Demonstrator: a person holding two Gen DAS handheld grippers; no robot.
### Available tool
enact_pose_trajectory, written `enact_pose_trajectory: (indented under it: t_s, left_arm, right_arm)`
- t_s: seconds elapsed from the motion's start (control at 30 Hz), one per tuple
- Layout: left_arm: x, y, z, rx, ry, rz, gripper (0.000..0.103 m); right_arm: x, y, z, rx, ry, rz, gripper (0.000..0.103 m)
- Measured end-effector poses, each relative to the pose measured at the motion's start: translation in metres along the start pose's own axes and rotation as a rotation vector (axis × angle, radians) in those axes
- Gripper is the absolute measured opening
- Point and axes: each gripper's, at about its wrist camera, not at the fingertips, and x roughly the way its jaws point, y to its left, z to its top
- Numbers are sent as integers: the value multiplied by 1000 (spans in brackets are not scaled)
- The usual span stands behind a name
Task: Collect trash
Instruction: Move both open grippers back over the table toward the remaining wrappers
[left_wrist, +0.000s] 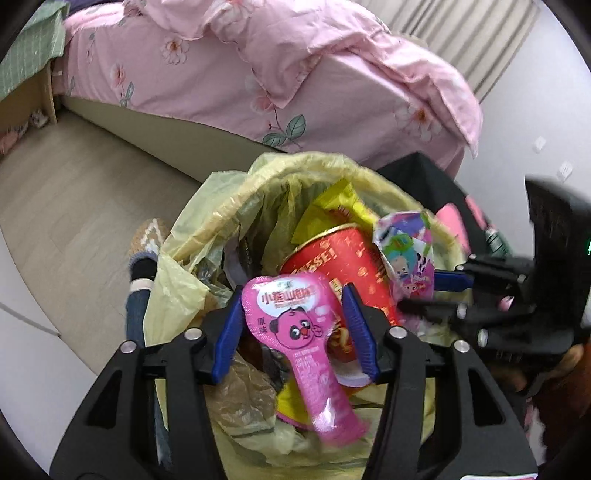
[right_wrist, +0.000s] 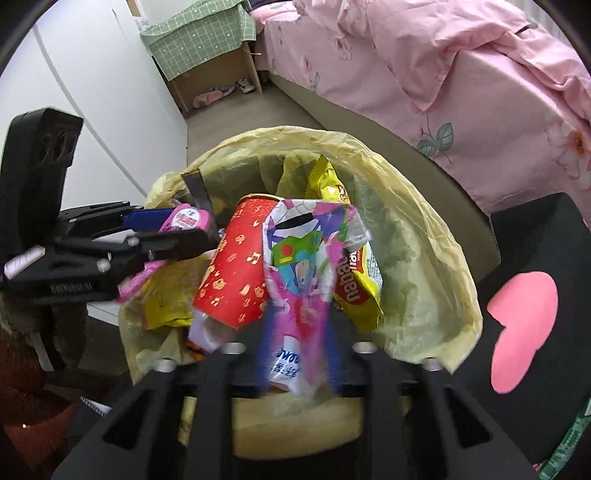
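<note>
Left tool (left_wrist: 293, 325): its blue fingers (left_wrist: 229, 332) stood wide apart over the bin, with the pink snack pouch (left_wrist: 299, 332) between them; the left finger lay against the pouch edge, the right one stood just clear of it, so I could not tell whether it truly had hold.
Pink snack pouch: spoon-shaped, printed with a pink bear face, round end pointing away from the tool, narrow tail hanging down over the bag mouth.
Right tool (right_wrist: 299, 325): its fingers were blurred, set close on either side of the colourful cartoon wrapper (right_wrist: 306, 251), which stood up from between them; it looked gripped.
Colourful cartoon wrapper: crumpled, purple, pink and white, held above the trash, just in front of the red paper cup (right_wrist: 232, 266).
Trash bin: lined with a yellow bag (right_wrist: 424, 236) folded over the rim, standing on the floor (left_wrist: 74, 206) near the bed (left_wrist: 258, 81).
Bin contents: the red paper cup tilted on its side, a yellow snack packet (right_wrist: 365, 277) beside it, more yellow wrapping and a brownish film lower down.
Bed: covered in pink flowered bedding that hung over the edge.
Beside the bin: a black box (right_wrist: 546, 258) with a pink heart on it.
</note>
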Motion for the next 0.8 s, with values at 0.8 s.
enact_pose_trajectory:
  t_s: [0.8]
  left_arm:
    - [-7,-203,-7,342,-94,-232,81]
  right_arm:
    - [-238,-55,-201,358,-598,-334,66]
